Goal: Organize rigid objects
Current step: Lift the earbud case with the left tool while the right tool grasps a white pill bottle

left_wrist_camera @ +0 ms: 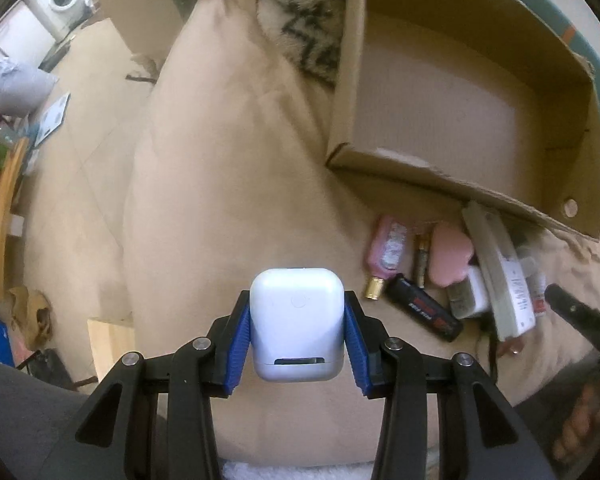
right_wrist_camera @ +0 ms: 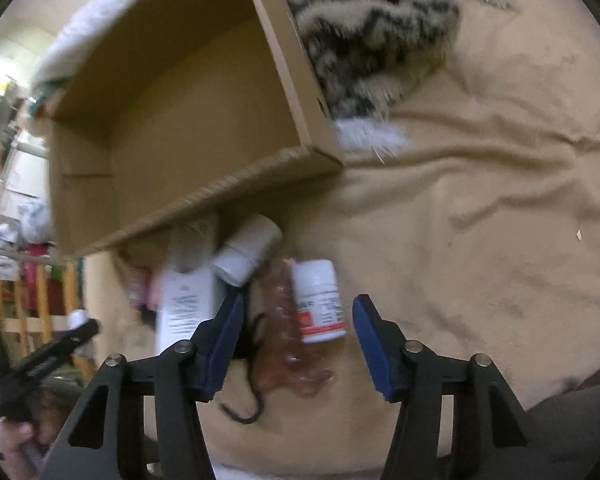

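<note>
The left tongs (left_wrist_camera: pixel 298 332) grip a white earbud case (left_wrist_camera: pixel 297 324), their blue pads (left_wrist_camera: pixel 238 344) pressed against its two sides. The case hangs clear above the tan blanket (left_wrist_camera: pixel 228 184) that covers the bed. Right of it, a loose heap of small things lies on the blanket against the near wall of an open cardboard box (left_wrist_camera: pixel 452 184), which looks empty inside. In the heap, from the left, are a pink bottle with a gold cap (left_wrist_camera: pixel 384 256), a slim battery (left_wrist_camera: pixel 420 258), a black tube with red print (left_wrist_camera: pixel 424 308) lying slantwise, a pink soap-like block (left_wrist_camera: pixel 450 256) and a long white tube (left_wrist_camera: pixel 500 276) leaning at the box wall. A patterned fur throw (left_wrist_camera: pixel 304 16) lies at the box's far left corner.

In the right wrist view the white tube (right_wrist_camera: pixel 186 296) shows at left, with a white bottle (right_wrist_camera: pixel 246 254) tilted beside it under the box's (right_wrist_camera: pixel 228 196) front edge. The right tongs (right_wrist_camera: pixel 298 344) stand open over the heap; a small white pill bottle with a red label (right_wrist_camera: pixel 320 300) lies between the blue pads (right_wrist_camera: pixel 224 344), and neither pad touches it. A clear pinkish plastic piece (right_wrist_camera: pixel 284 356) and a black cord (right_wrist_camera: pixel 256 396) lie under and beside that bottle. The view is blurred.
</note>
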